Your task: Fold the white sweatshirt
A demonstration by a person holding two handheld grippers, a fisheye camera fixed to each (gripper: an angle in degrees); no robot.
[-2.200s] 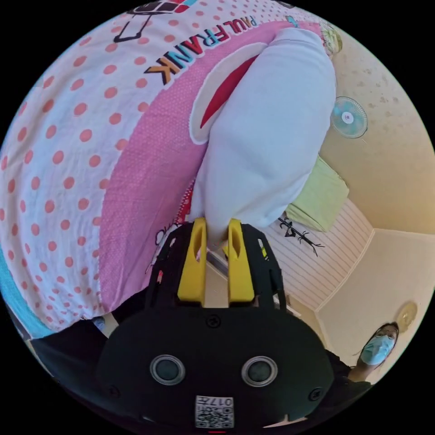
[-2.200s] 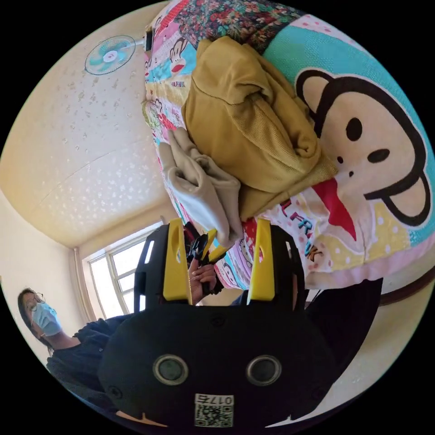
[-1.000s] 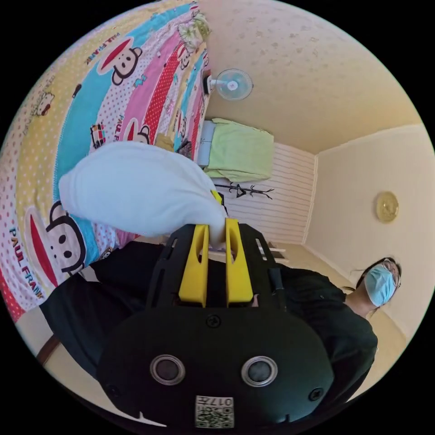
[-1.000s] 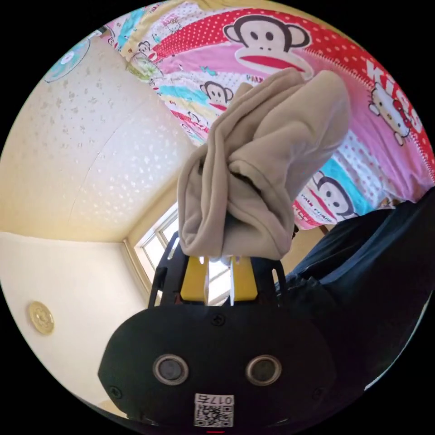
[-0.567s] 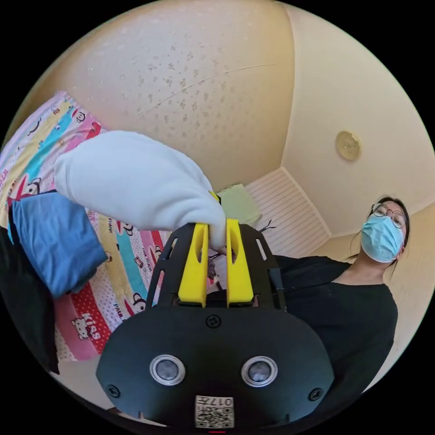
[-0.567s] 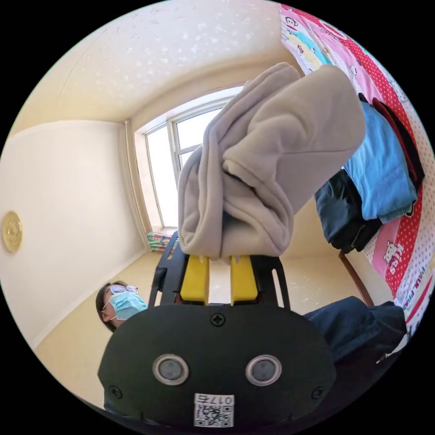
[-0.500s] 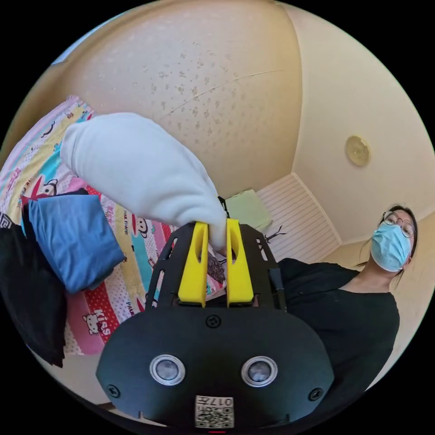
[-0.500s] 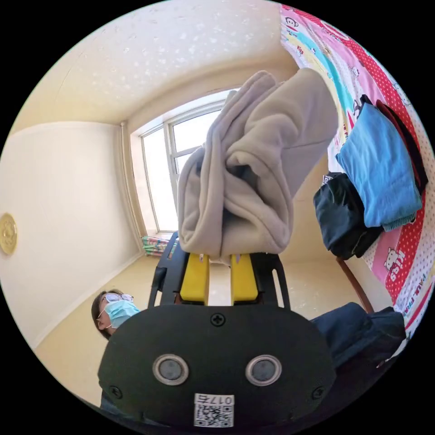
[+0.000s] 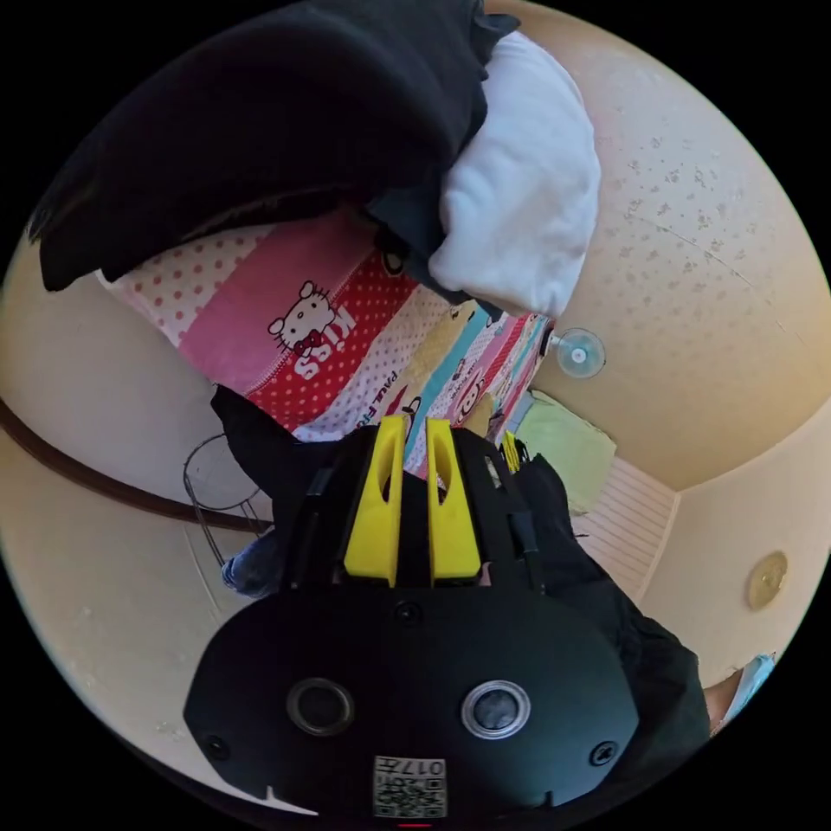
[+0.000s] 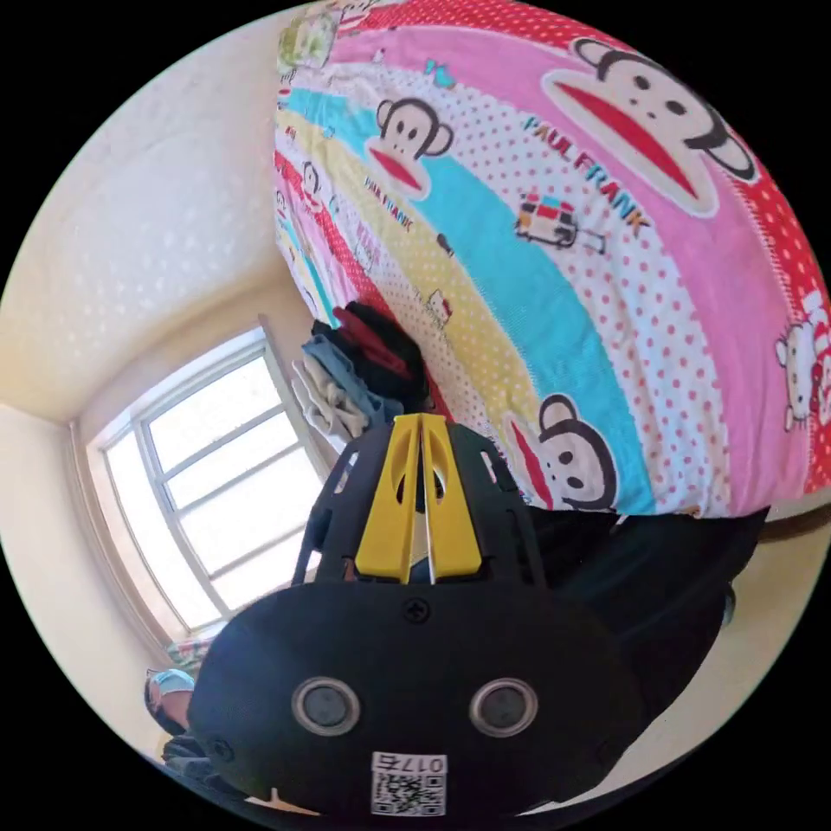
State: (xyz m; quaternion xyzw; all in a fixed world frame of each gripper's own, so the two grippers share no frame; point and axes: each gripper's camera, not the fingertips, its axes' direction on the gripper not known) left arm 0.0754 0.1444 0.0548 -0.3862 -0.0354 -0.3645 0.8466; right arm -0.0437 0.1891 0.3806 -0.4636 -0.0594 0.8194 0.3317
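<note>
**A:** What's around you on the left gripper view?

**B:** I see the white sweatshirt [image 9: 519, 199], folded into a rounded bundle, lying on the bed [image 9: 346, 346] against a black garment [image 9: 260, 130] that covers its near-left side. Its long axis runs from the black garment out toward the ceiling side of the picture. My left gripper [image 9: 407, 433] hangs apart from it, jaws nearly together with a narrow gap, holding nothing. Past the bed there's a wall fan [image 9: 578, 353], a pale green cloth [image 9: 567, 446] and a wire stand [image 9: 221, 485] on the floor.

**A:** And the right one?

**B:** My right gripper [image 10: 421, 428] has its jaws pressed together, empty. Just beyond the tips sits a stack of folded clothes [image 10: 363, 372], red, black, blue and pale layers, on the bedcover. A window [image 10: 208, 485] lies to the left.

**A:** Any writing?

**B:** The cover reads "PAUL FRANK" beside the monkey faces, and "Kiss" under a cartoon cat.
</note>
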